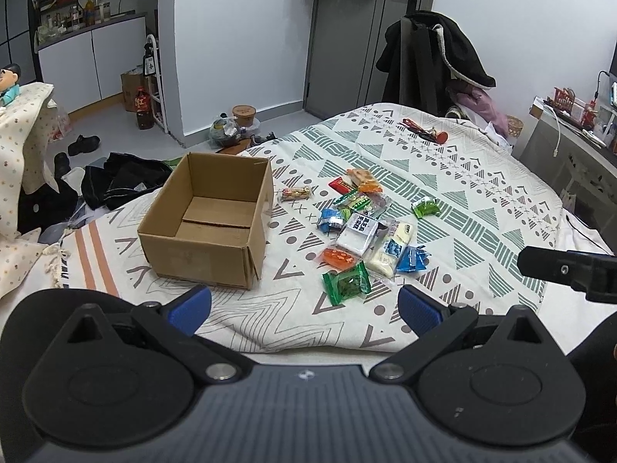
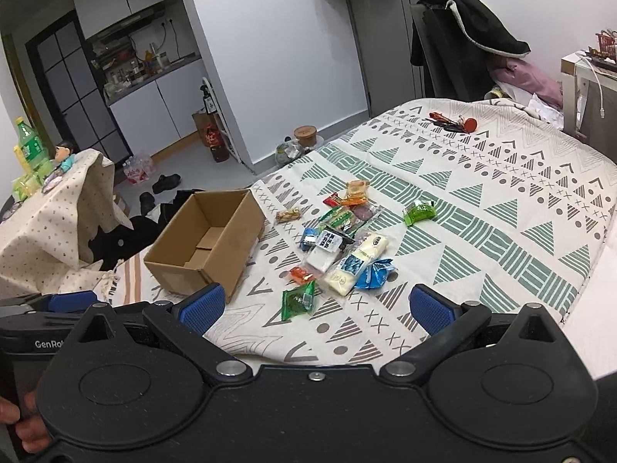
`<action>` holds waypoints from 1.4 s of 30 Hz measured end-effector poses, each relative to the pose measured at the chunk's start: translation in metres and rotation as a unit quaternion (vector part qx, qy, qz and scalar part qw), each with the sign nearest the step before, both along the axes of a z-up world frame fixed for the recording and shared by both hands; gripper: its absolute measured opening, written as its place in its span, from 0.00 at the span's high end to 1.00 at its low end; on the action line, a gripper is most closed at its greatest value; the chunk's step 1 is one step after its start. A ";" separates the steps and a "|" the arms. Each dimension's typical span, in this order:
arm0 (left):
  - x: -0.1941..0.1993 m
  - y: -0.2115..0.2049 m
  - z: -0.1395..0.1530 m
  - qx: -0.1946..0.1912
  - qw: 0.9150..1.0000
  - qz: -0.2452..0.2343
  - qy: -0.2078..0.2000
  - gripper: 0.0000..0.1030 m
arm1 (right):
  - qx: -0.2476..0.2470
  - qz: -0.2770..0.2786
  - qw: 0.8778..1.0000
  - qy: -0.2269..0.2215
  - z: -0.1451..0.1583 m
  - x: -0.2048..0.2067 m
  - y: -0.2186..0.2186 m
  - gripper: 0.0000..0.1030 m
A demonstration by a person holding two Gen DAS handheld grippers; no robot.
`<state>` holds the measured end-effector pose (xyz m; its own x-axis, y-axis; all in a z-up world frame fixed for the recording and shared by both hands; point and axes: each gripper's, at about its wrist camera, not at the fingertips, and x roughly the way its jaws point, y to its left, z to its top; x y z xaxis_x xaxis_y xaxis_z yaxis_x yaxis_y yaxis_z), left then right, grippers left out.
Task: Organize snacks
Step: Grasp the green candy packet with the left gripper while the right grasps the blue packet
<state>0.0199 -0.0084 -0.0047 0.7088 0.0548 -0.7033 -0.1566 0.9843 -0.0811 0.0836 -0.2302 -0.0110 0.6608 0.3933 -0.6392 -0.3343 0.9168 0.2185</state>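
An empty brown cardboard box (image 1: 208, 223) (image 2: 208, 243) stands open on the patterned bedspread. To its right lies a loose pile of several wrapped snacks (image 1: 362, 227) (image 2: 339, 247). A green packet (image 1: 346, 283) (image 2: 297, 300) is the nearest one, and another green packet (image 1: 425, 207) (image 2: 419, 211) lies apart on the right. A small bar (image 1: 296, 193) (image 2: 287, 215) rests between box and pile. My left gripper (image 1: 304, 308) is open above the bed's near edge, short of the pile. Further right my right gripper (image 2: 316, 306) is also open, holding nothing.
The bedspread (image 1: 443, 193) covers most of the view. Scissors and a red item (image 1: 424, 129) lie at its far end. A coat-draped chair (image 1: 432, 61) stands behind the bed. A cloth-covered table (image 2: 46, 223) sits left, with shoes and dark clothes (image 1: 119, 181) on the floor.
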 end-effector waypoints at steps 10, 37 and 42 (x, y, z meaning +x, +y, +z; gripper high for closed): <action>0.039 0.005 -0.019 -0.013 1.000 0.012 0.017 0.01 | -0.016 0.006 0.999 0.027 -0.013 0.038 0.002 0.00; 0.123 -0.017 -0.082 -0.068 0.996 -0.007 0.055 0.13 | 0.012 0.005 0.995 0.095 -0.069 0.127 -0.015 0.10; 0.142 -0.021 -0.103 -0.080 0.994 0.000 0.080 0.22 | 0.014 -0.006 0.993 0.118 -0.091 0.143 -0.018 0.19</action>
